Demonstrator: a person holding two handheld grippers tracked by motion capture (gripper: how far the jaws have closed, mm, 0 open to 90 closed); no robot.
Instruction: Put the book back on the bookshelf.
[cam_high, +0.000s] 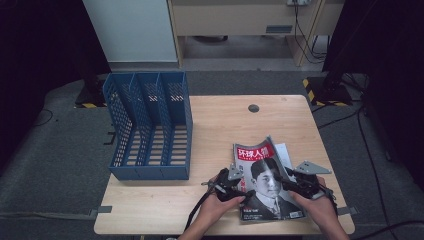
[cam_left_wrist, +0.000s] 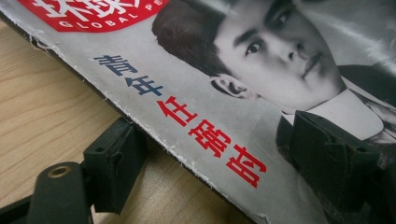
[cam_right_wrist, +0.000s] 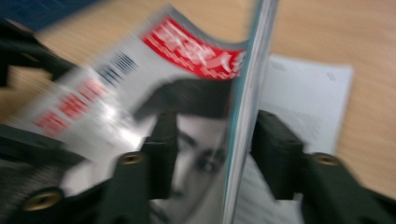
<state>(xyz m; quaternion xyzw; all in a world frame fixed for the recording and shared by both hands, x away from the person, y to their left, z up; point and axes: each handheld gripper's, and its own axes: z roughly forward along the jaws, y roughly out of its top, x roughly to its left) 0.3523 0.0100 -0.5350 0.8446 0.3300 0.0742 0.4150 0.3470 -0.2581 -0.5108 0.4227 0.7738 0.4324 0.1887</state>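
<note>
Lifting magazine (cam_high: 267, 182) at table's (cam_high: 210, 210) near edge, beside blue file rack (cam_high: 148, 125).
Left gripper (cam_left_wrist: 210, 163) spread wide around spine, not pinching; right gripper (cam_right_wrist: 215, 154) half parted around raised cover edge, unclamped. Needed next: firm regrip before carrying to rack.

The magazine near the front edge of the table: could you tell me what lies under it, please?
Under the magazine a white sheet peeks out at its right side, lying on the wooden table. How far the sheet extends beneath stays covered.
</note>
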